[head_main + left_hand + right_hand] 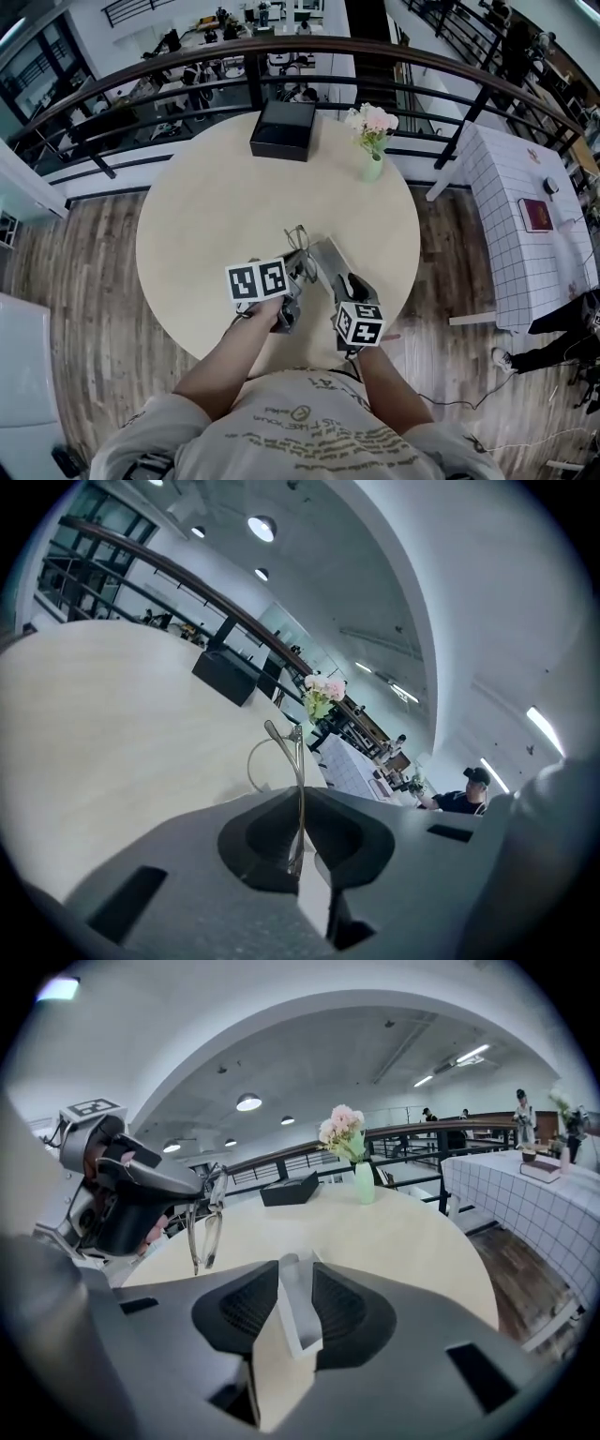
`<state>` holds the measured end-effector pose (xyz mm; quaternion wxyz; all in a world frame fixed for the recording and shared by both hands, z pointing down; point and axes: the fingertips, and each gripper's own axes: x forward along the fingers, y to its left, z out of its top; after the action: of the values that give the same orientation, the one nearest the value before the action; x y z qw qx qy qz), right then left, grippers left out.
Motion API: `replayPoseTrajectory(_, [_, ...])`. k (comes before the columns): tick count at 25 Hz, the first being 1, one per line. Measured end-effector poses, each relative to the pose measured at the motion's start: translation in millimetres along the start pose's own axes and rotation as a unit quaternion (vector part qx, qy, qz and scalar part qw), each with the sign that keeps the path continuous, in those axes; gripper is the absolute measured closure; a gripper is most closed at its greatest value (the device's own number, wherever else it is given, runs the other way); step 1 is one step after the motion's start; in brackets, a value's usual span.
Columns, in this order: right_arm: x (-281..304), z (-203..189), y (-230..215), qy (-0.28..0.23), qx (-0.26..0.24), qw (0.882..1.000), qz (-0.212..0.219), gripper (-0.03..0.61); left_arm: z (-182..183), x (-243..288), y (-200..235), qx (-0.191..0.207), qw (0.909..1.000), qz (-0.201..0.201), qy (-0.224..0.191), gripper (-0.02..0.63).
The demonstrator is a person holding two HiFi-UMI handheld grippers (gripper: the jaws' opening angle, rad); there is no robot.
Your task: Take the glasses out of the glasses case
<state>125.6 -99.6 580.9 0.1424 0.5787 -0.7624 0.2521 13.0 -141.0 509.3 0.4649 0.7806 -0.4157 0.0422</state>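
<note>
The left gripper [300, 855] pinches the thin wire-rimmed glasses [298, 761] by a slim part of the frame at picture centre, holding them clear of the round table [187, 216]. The right gripper [292, 1271] stands part-open, with the grey glasses case [305, 1326] loose between its jaws. The glasses look light, springy and easily bent, so the temple or hinge seems the safest hold. No brand or lettering is legible.

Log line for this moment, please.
left tongs: shut on glasses, held above table | right tongs: open around glasses case | glasses: out of case

No legible text or labels
</note>
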Motion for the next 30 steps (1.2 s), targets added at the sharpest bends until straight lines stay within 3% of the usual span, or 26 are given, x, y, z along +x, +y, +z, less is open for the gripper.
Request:
replayPoseTrajectory(3, [-9.6,27.8,12.0,-0.04,0.002,0.999,-0.008,0.527,10.1,-10.6,-8.3,0.041,0.9991,-0.005,-0.012,0.589])
replayPoseTrajectory(9, [-37.6,84.5,44.4,-0.094,0.016,0.995,-0.028,0.56,30.7,-48.8,-27.0,0.144,0.9878,-0.007,-0.06,0.591])
replayPoseTrajectory(11, [-44.8,99.2,53.8,-0.095,0.002,0.995,-0.031,0.564,39.0,-59.0,-34.0,0.184,0.9792,-0.006,-0.086,0.591])
replayPoseTrajectory(14, [-57.5,124.8,72.9,-0.108,-0.023,0.994,-0.025,0.566,54.7,-74.7,-42.9,0.262,0.957,0.013,-0.124,0.591])
replayPoseTrajectory(16, [-67.4,141.8,87.0,-0.129,-0.034,0.991,-0.02,0.566,62.3,-85.0,-48.9,0.294,0.9458,0.02,-0.137,0.591])
replayPoseTrajectory(20, [-86.7,164.6,109.4,-0.167,-0.048,0.985,-0.013,0.568,68.4,-102.0,-58.7,0.303,0.9418,0.008,-0.146,0.591])
replayPoseTrajectory(24, [-98.7,179.3,115.9,-0.201,-0.032,0.979,-0.003,0.568,74.5,-111.4,-62.9,0.32,0.9352,0.005,-0.153,0.591])
replayPoseTrajectory(30, [-94.6,171.8,110.8,-0.199,-0.028,0.979,-0.014,0.568,68.4,-107.8,-66.3,0.333,0.9319,0.003,-0.143,0.589])
